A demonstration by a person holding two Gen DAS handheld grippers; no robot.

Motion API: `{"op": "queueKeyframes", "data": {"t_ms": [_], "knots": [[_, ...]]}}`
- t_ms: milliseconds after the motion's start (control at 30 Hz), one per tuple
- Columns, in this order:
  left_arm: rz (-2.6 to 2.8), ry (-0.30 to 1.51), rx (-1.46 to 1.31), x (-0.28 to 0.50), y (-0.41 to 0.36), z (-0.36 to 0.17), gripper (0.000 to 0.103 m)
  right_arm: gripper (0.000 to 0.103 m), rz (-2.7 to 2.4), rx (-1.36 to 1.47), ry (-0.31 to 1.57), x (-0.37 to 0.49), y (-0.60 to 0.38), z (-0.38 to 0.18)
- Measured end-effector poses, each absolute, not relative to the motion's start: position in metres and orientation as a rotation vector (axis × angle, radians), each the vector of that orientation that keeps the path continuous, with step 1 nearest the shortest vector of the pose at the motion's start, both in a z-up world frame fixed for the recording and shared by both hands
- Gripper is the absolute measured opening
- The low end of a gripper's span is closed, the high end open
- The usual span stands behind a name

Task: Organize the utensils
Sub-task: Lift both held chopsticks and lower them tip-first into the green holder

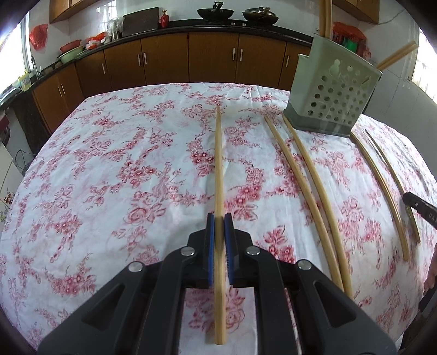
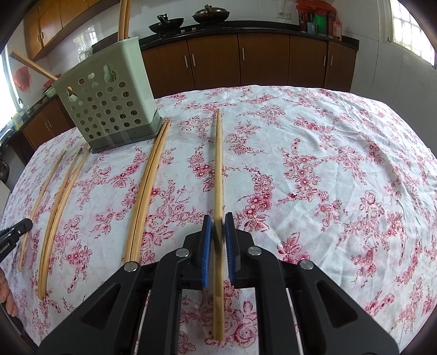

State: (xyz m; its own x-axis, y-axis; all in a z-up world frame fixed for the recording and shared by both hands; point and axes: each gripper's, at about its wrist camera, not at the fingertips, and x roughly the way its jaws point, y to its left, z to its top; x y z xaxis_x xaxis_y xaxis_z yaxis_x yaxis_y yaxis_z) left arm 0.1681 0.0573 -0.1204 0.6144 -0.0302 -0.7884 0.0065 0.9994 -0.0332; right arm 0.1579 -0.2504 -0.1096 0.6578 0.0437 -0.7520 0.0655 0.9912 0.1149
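My left gripper (image 1: 219,219) is shut on a long bamboo chopstick (image 1: 218,163) that runs away from me over the flowered tablecloth. My right gripper (image 2: 218,219) is shut on another chopstick (image 2: 218,169) in the same way. A pale green perforated utensil holder (image 1: 330,92) (image 2: 109,109) stands at the back of the table, with several chopsticks (image 2: 124,16) upright or leaning in it. Between the two grippers, loose chopsticks lie in two pairs (image 1: 303,177) (image 2: 146,191). The right gripper's black tip (image 1: 418,204) shows at the right edge of the left wrist view. The left gripper's tip (image 2: 16,232) shows at the left edge of the right wrist view.
The table (image 2: 341,163) wears a white cloth with red flowers. Behind it run brown kitchen cabinets (image 1: 213,57) under a dark counter with two woks (image 1: 215,12). A person's hand (image 2: 6,297) shows at the left edge of the right wrist view.
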Motion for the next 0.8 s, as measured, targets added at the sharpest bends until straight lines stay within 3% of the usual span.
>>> {"op": "queueKeyframes", "data": {"t_ms": [167, 467, 800], "knots": [[-0.038, 0.908, 0.025, 0.166, 0.053, -0.115, 0.009, 0.008, -0.017, 0.131, 0.842, 0.155, -0.251, -0.101], [-0.075, 0.684, -0.045, 0.155, 0.064, -0.022, 0.008, 0.008, -0.012, 0.144, 0.596, 0.136, -0.254, -0.015], [-0.11, 0.522, -0.072, 0.155, 0.057, 0.056, 0.008, 0.008, 0.033, 0.155, 0.467, 0.131, -0.253, 0.036]]}}
